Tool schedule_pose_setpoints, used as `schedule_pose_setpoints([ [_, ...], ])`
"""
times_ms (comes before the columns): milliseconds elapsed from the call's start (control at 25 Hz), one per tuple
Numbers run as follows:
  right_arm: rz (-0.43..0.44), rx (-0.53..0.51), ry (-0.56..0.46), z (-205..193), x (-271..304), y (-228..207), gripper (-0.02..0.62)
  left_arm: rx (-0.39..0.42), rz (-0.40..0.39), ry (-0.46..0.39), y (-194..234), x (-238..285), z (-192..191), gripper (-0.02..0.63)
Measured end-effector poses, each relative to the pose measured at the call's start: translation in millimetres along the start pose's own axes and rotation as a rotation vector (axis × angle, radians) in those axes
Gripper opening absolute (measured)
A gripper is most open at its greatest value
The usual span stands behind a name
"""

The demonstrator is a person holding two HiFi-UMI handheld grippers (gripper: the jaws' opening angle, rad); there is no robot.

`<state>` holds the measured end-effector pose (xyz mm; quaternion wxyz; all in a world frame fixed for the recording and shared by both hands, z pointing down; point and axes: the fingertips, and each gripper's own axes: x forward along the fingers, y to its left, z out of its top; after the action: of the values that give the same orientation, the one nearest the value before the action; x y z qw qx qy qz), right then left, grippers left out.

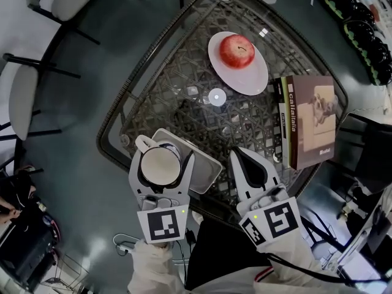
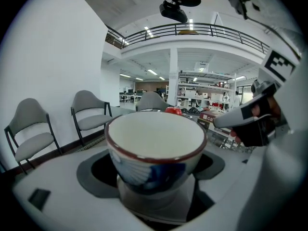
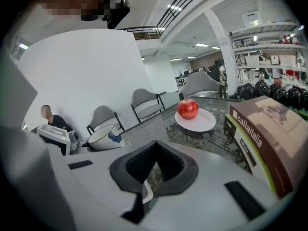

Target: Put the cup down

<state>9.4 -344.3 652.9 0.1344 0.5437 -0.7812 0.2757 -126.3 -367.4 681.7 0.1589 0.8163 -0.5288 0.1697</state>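
A white cup (image 1: 159, 166) with a dark red rim and blue pattern sits between the jaws of my left gripper (image 1: 162, 157), which is shut on it. Its handle (image 1: 142, 143) points to the far left. The cup is over the near left corner of the glass table (image 1: 141, 94), above a flat grey tray (image 1: 205, 167); I cannot tell whether it touches. The left gripper view is filled by the cup (image 2: 155, 150), upright and empty. My right gripper (image 1: 240, 155) is just to the right, shut and empty. The right gripper view shows the cup (image 3: 101, 136) to its left.
A red apple (image 1: 236, 51) lies on a white plate (image 1: 254, 78) at the table's far side. Upright books (image 1: 309, 121) stand at the right edge. A small white disc (image 1: 217, 97) sits mid-table. Grey chairs (image 1: 24, 97) stand to the left, off the table.
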Motion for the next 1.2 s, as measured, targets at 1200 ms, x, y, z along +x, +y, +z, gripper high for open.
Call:
schedule_pose_setpoints([
  [1200, 0.026, 0.006, -0.070, 6, -66, 44, 0.005, 0.026, 0.017, 0.028, -10, -74, 1, 0.419],
])
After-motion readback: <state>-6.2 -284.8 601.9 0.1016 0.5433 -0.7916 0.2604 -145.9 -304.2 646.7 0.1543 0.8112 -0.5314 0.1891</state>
